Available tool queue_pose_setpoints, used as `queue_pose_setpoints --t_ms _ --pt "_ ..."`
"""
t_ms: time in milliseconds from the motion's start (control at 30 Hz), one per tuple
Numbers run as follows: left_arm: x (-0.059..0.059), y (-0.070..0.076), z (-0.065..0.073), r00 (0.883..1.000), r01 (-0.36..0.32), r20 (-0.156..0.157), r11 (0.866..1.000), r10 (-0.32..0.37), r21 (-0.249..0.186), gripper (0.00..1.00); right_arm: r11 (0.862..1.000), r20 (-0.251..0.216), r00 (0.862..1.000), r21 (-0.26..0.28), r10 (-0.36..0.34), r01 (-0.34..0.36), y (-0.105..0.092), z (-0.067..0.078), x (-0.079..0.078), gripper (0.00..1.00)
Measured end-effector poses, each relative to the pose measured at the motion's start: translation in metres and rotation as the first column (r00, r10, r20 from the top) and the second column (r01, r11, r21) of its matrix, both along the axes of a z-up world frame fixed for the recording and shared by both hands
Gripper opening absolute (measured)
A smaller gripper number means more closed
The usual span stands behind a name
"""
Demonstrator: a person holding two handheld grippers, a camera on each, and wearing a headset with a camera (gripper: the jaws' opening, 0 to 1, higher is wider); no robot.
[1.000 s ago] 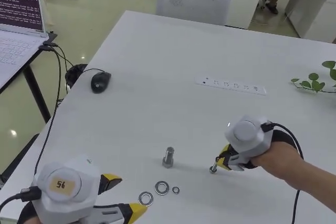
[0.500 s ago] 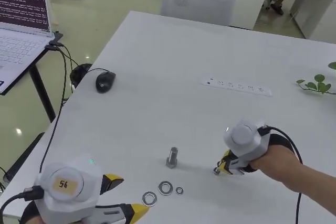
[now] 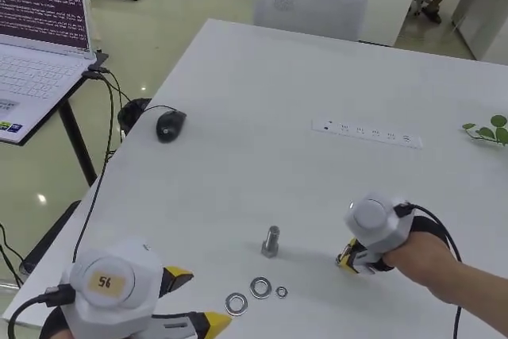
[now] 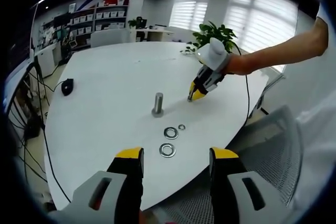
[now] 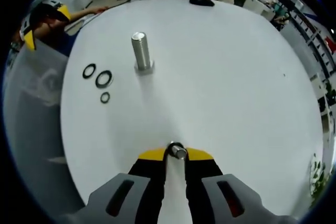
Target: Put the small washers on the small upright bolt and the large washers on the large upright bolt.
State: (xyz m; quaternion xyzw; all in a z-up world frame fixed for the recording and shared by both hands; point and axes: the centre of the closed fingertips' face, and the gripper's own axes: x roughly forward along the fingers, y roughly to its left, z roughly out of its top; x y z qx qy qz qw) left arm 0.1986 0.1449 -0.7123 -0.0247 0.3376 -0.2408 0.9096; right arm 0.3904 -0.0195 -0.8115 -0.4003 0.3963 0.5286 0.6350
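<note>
While the left gripper [image 4: 177, 155] hovers spread, the right gripper [image 3: 347, 258] clamps the small bolt [image 5: 178, 152].

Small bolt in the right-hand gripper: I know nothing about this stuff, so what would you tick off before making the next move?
1. The small bolt is pinched between the fingers of the right gripper: ok.
2. The small bolt stands upright on the table: cannot tell, the fingers hide its foot.
3. The large bolt is upright and bare: ok.
4. Two large washers and one small washer lie flat beside the large bolt: ok.
5. The left gripper is open, with nothing between its fingers: ok.
6. Washers on their bolts: not ok, all three lie on the table.
</note>
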Motion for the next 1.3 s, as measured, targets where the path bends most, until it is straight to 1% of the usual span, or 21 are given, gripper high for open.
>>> queue_pose_setpoints --t_ms 100,167,233,300,433,467,500,533,600,667,733,800,900,1000,1100,1167,1300 --pt "0.000 -0.001 0.000 1.000 -0.001 -0.001 1.000 0.001 -0.001 0.49 1.000 0.002 1.000 0.012 -0.009 0.009 -0.002 0.004 -0.001 0.16" --pt "0.000 -0.002 0.000 1.000 0.001 -0.001 1.000 -0.001 0.000 0.49 1.000 0.017 1.000 0.013 -0.021 0.021 -0.006 0.007 0.000 0.17" --pt "0.001 -0.003 0.001 1.000 0.003 0.002 1.000 -0.003 -0.001 0.49 0.999 0.013 0.999 0.022 -0.044 0.044 -0.012 0.008 0.000 0.17" --pt "0.001 -0.004 0.001 1.000 0.006 0.004 1.000 -0.006 -0.003 0.49 0.998 0.004 0.998 0.015 -0.065 0.065 -0.021 0.006 -0.004 0.17" --pt "0.003 -0.006 0.002 1.000 0.011 0.008 1.000 -0.011 -0.005 0.49 0.996 -0.022 0.995 -0.004 -0.094 0.094 -0.038 -0.003 -0.016 0.17" --pt "0.004 -0.007 0.002 1.000 0.014 0.009 1.000 -0.014 -0.005 0.49 0.993 -0.042 0.993 0.000 -0.114 0.115 -0.040 -0.004 -0.023 0.16" --pt "0.004 -0.007 0.002 1.000 0.015 0.009 1.000 -0.015 -0.005 0.49 0.993 -0.049 0.992 0.011 -0.118 0.119 -0.040 -0.004 -0.027 0.16" --pt "0.004 -0.008 0.002 1.000 0.017 0.009 1.000 -0.017 -0.005 0.49 0.993 -0.054 0.992 0.017 -0.114 0.115 -0.040 -0.004 -0.030 0.16" --pt "0.004 -0.009 0.002 1.000 0.021 0.009 1.000 -0.020 -0.005 0.49 0.995 -0.055 0.994 0.008 -0.099 0.099 -0.041 -0.006 -0.040 0.16" --pt "0.004 -0.010 0.001 1.000 0.026 0.008 1.000 -0.026 -0.004 0.49 0.998 -0.065 0.996 0.022 -0.063 0.065 -0.034 -0.007 -0.050 0.16" --pt "0.004 -0.011 0.002 0.999 0.032 0.007 0.999 -0.032 -0.002 0.49 0.999 -0.071 0.996 0.018 -0.049 0.050 -0.029 -0.009 -0.058 0.16" --pt "0.004 -0.012 0.003 0.999 0.035 0.010 0.999 -0.035 -0.002 0.49 0.999 -0.077 0.997 0.028 -0.028 0.030 -0.020 -0.009 -0.065 0.16" --pt "0.004 -0.011 0.003 0.999 0.035 0.011 0.999 -0.035 -0.001 0.49 0.998 -0.081 0.996 0.054 0.025 -0.020 -0.002 -0.009 -0.074 0.16" --pt "0.003 -0.011 0.004 0.999 0.031 0.011 1.000 -0.031 -0.001 0.49 0.995 -0.083 0.993 0.073 0.078 -0.072 0.018 -0.008 -0.084 0.16" --pt "0.002 -0.009 0.002 1.000 0.027 0.007 1.000 -0.027 0.002 0.49 0.991 -0.098 0.989 0.093 0.106 -0.097 0.035 -0.009 -0.090 0.16" --pt "0.001 -0.009 0.002 1.000 0.023 0.006 1.000 -0.023 0.002 0.49 0.987 -0.093 0.988 0.109 0.125 -0.114 0.048 -0.008 -0.093 0.17" --pt "-0.001 -0.008 0.002 1.000 0.016 0.005 1.000 -0.016 0.000 0.49 0.983 -0.100 0.984 0.124 0.147 -0.134 0.066 -0.010 -0.097 0.17"
